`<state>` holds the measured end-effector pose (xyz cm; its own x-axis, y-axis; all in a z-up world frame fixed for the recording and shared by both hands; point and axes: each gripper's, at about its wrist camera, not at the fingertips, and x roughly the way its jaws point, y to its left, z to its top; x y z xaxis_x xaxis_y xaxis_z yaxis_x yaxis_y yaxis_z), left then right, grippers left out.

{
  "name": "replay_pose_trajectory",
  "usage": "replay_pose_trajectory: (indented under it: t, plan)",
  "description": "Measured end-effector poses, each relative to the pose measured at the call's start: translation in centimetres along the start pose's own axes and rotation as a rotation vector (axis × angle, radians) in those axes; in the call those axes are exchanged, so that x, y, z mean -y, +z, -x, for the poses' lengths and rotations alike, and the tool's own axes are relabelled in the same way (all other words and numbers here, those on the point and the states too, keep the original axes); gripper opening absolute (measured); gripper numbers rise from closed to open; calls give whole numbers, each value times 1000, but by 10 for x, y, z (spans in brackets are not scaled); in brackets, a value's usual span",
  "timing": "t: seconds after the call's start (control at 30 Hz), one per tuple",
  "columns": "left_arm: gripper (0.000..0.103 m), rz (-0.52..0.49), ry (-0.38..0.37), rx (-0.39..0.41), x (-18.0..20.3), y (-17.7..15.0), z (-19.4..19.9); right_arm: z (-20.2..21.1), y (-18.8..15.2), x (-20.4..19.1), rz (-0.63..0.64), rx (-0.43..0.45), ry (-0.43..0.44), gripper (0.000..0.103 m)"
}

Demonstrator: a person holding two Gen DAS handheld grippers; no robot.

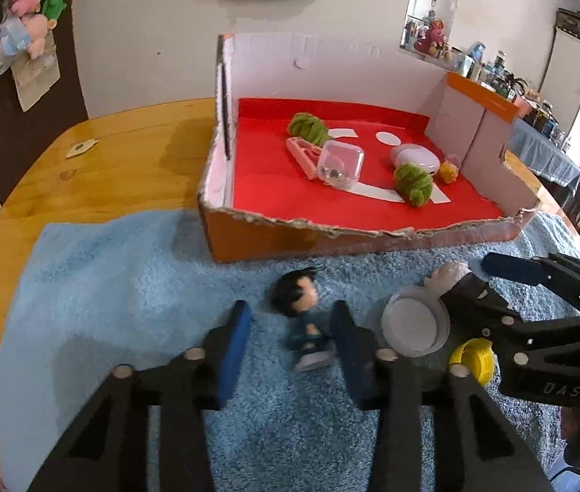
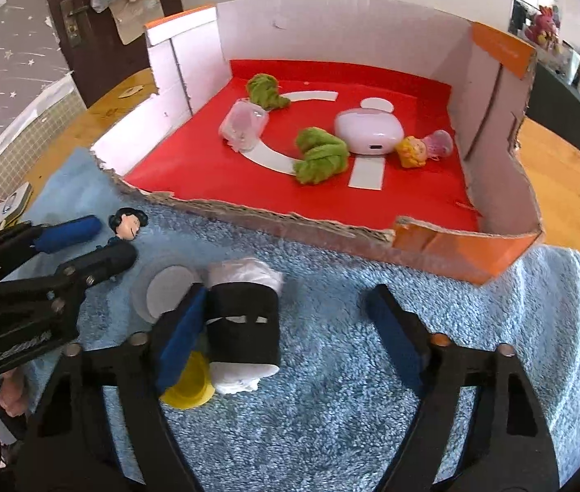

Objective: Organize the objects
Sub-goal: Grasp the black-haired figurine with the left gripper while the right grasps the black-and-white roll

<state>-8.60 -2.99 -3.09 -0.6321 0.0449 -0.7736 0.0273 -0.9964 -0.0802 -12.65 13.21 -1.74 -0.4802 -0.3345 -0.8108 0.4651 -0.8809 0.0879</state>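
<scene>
Wooden counter (image 1: 117, 172) carries a blue fluffy towel (image 1: 126, 287); a cut-down cardboard box (image 2: 494, 254) with red lining sits at the towel's far edge.

Box contents: two green fuzzy bundles (image 2: 320, 156), a clear plastic case (image 2: 242, 127), a pale pink rounded case (image 2: 369, 131), a small yellow-haired figure (image 2: 412, 151) just beside the pink case, and a pink clip (image 1: 302, 153) touching the clear case.

Left hand-held gripper (image 1: 290, 328): jaws part-way apart, straddling a dark-haired toy figurine (image 1: 304, 315) that lies on the towel in front of the box. The figurine's body is just beside the right-side pad; contact cannot be told because of blur. There is a clear gap on the other side, so no clamp is evident.

Right hand-held gripper (image 2: 290, 320): jaws apart. A roll of white plastic bags with a black band (image 2: 244, 328) lies on the towel between them, against the left-side pad and well apart from the other pad. Not clamped.

A round translucent lid (image 2: 167, 291) and a yellow cap (image 2: 187, 385) lie on the towel near the roll, between the two hand-held grippers.
</scene>
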Motion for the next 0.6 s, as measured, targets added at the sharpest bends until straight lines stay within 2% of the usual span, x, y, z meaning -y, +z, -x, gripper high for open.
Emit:
replay_pose_trajectory:
  t: [0.1, 0.5, 0.6]
  plan:
    - [38, 0, -16, -1, 1, 0, -1, 2, 0, 0, 5, -3, 36, 53]
    - [37, -32, -43, -16, 11, 4, -8, 7, -4, 0, -7, -6, 86, 34]
    - [24, -11, -43, -12, 3, 2, -6, 8, -5, 0, -9, -4, 89, 34]
